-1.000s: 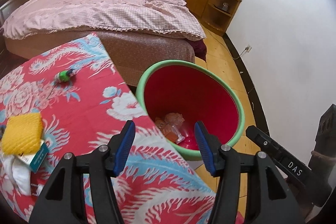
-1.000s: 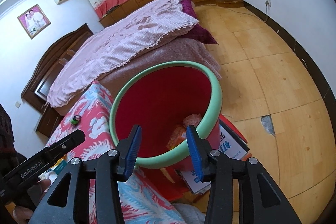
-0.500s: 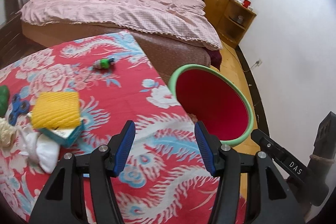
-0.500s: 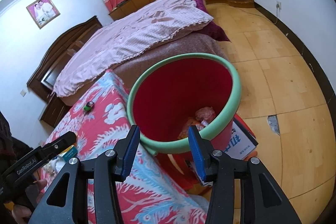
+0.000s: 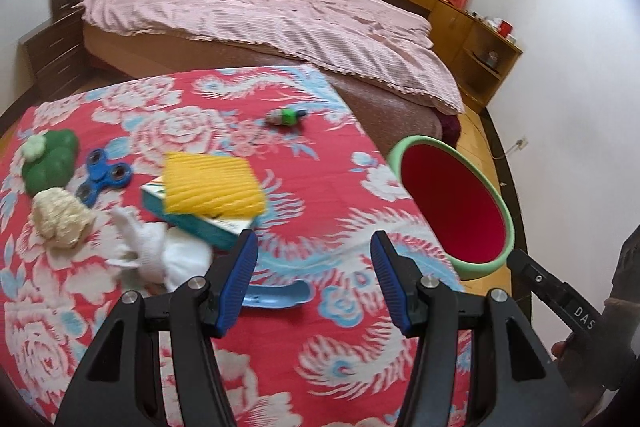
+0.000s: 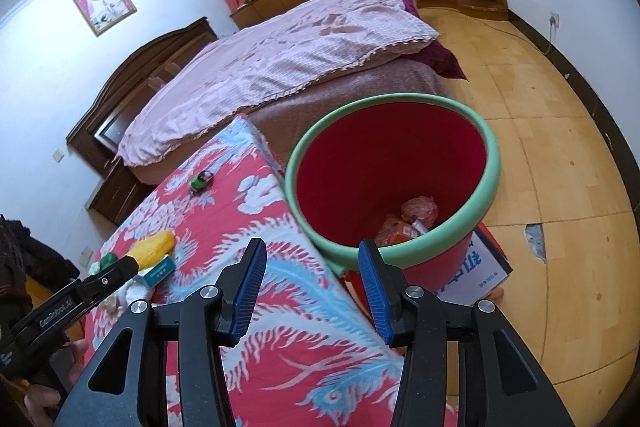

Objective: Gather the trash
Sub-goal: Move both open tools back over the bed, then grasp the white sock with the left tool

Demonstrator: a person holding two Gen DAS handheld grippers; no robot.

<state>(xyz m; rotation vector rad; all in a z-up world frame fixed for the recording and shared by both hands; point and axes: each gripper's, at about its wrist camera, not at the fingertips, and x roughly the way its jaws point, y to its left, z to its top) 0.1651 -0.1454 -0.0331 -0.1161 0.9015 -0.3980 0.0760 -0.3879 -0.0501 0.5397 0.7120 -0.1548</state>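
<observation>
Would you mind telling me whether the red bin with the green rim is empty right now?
No, the right wrist view shows crumpled orange and pink wrappers lying at the bottom of the red bin with the green rim.

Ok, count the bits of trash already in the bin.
2 show in the bin: a pink crumpled wrapper and an orange packet beside it. The near rim may hide more.

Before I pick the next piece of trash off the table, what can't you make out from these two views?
- Red bin contents: left wrist view shows only its inner wall; right wrist view shows crumpled wrappers, partly behind the rim.
- White crumpled tissue: motion-blurred, part hidden behind the left claw.
- Teal box: mostly covered by the yellow sponge; print unreadable.
- Small green item: too small to identify.
- Light blue piece: partly behind a claw finger.
</observation>
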